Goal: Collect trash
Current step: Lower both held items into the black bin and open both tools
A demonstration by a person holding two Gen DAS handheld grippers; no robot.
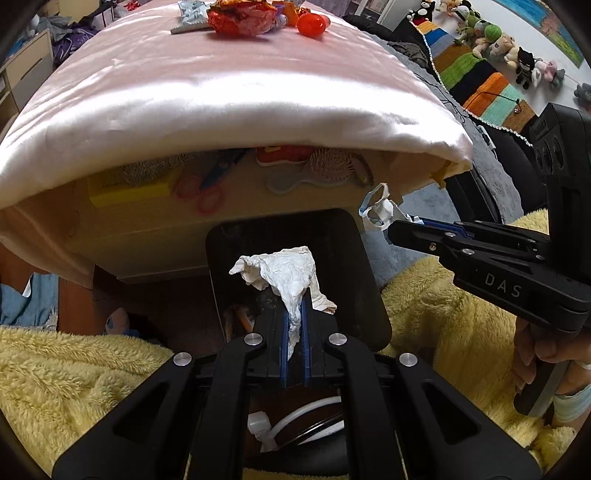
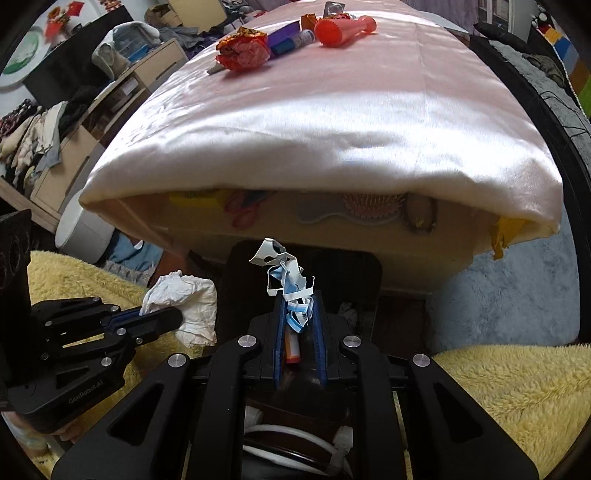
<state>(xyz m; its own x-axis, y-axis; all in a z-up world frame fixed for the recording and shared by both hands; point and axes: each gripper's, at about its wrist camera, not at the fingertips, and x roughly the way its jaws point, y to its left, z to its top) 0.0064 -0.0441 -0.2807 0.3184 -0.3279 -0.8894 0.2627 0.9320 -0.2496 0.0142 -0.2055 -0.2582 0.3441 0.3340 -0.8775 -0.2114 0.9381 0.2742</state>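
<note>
My left gripper (image 1: 294, 314) is shut on a crumpled white tissue (image 1: 284, 267) and holds it over a black bin (image 1: 373, 295) that stands in front of the table. My right gripper (image 2: 298, 306) is shut on a torn white and blue wrapper (image 2: 288, 277) over the same bin (image 2: 369, 280). In the left wrist view the right gripper (image 1: 402, 223) comes in from the right with the wrapper (image 1: 378, 208). In the right wrist view the left gripper (image 2: 173, 315) comes in from the left with the tissue (image 2: 188, 299). More trash lies on the far table top: a crumpled red foil wrapper (image 1: 240, 18) and a silver packet (image 1: 190, 14).
A pink satin cloth (image 1: 221, 92) covers the low table. An orange plastic toy (image 2: 343, 27) and a purple tube (image 2: 291, 40) lie beside the foil wrapper (image 2: 242, 50). Scissors (image 1: 207, 184) and a hairbrush (image 1: 325, 170) sit on the shelf below. A yellow fluffy blanket (image 1: 74, 369) flanks the bin.
</note>
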